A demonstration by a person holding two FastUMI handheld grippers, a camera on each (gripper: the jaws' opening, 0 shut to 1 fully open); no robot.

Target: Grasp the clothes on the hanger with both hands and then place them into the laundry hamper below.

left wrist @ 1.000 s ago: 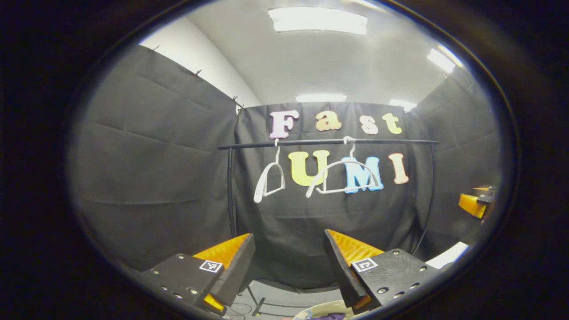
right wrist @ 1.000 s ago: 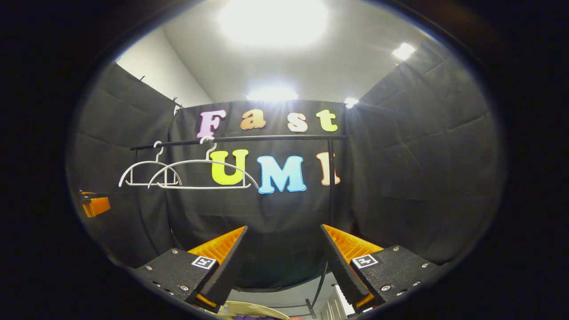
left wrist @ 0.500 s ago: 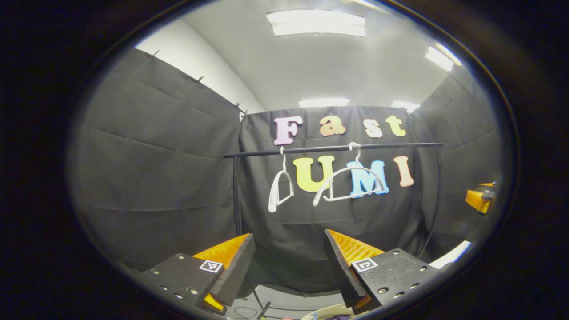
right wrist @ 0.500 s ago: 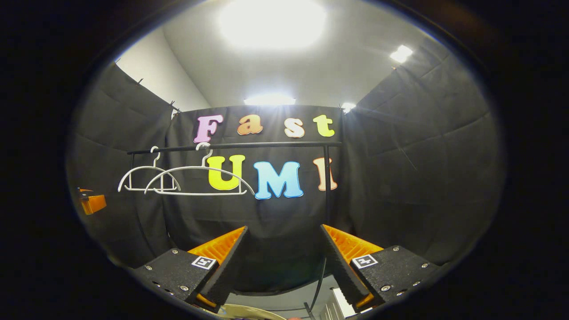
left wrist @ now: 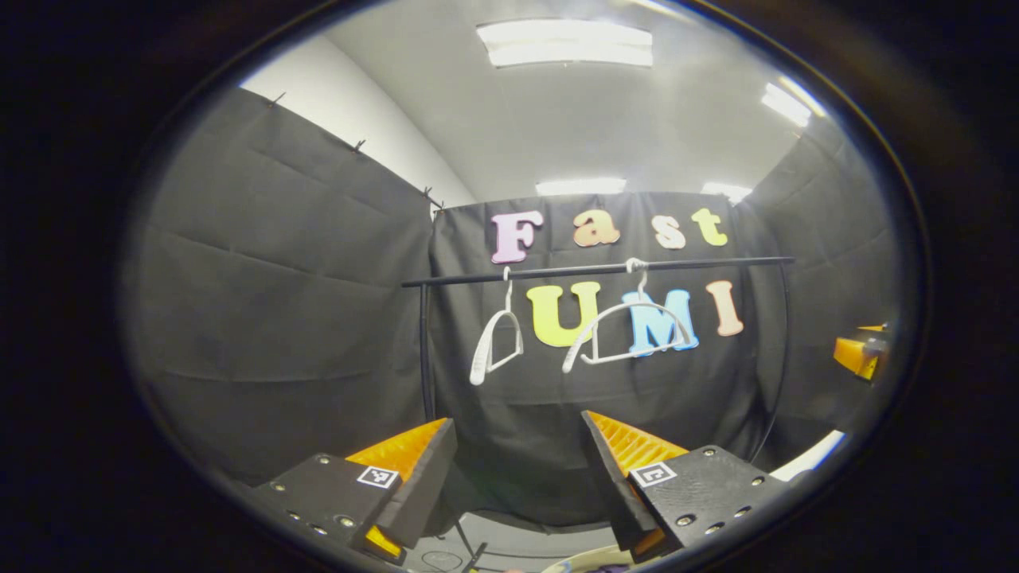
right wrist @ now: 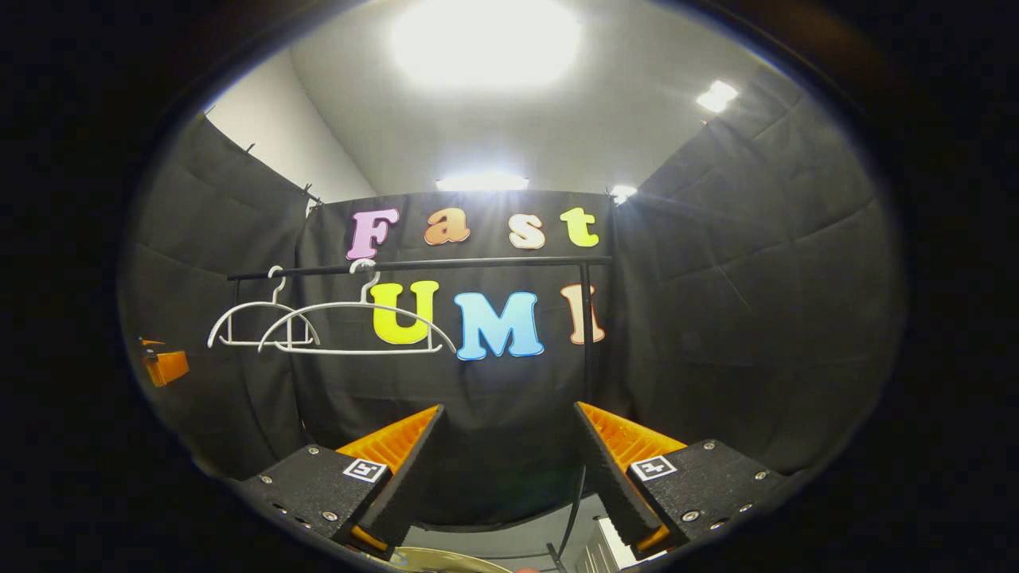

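While spread and unladen, both grippers (left wrist: pixel 517 477) (right wrist: pixel 505 469) well short of the bare hangers (left wrist: pixel 625 330).

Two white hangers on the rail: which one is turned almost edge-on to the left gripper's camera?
The hanger nearer the rail's left end: it looks narrow, seen nearly edge-on. The other hanger shows its full arc.

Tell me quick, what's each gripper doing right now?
Left gripper: open, holding nothing.
Right gripper: open, holding nothing.

A makeshift recording booth, probably in a lab: black cloth walls (left wrist: pixel 279 302), ceiling light panels (left wrist: pixel 565 44), bare clothes rail (right wrist: pixel 446 263).
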